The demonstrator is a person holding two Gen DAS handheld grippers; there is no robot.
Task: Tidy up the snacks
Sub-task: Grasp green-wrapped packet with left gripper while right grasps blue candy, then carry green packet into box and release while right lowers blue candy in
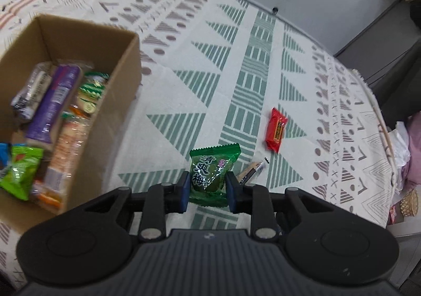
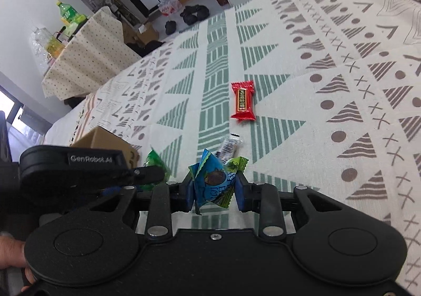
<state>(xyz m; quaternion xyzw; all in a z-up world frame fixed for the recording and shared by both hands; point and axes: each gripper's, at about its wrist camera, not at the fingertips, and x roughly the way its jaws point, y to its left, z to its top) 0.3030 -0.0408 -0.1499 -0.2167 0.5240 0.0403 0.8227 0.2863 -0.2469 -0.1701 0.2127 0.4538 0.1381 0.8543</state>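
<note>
My left gripper (image 1: 208, 192) is shut on a green plum-candy packet (image 1: 211, 173), just right of the cardboard box (image 1: 126, 77). The box holds several snack packs, among them a purple bar (image 1: 54, 102) and a green packet (image 1: 22, 171). My right gripper (image 2: 214, 194) is shut on a blue snack packet (image 2: 213, 182). A red candy bar (image 1: 275, 129) lies on the patterned cloth ahead; it also shows in the right wrist view (image 2: 243, 101). A small clear-wrapped snack (image 1: 252, 169) lies beside my left gripper, also seen in the right wrist view (image 2: 229, 146).
The table carries a cloth (image 1: 236, 72) with green and grey triangles. Its right edge (image 1: 379, 111) drops off to the floor. In the right wrist view the left gripper body (image 2: 71, 167) sits at the left, in front of the box (image 2: 105, 142).
</note>
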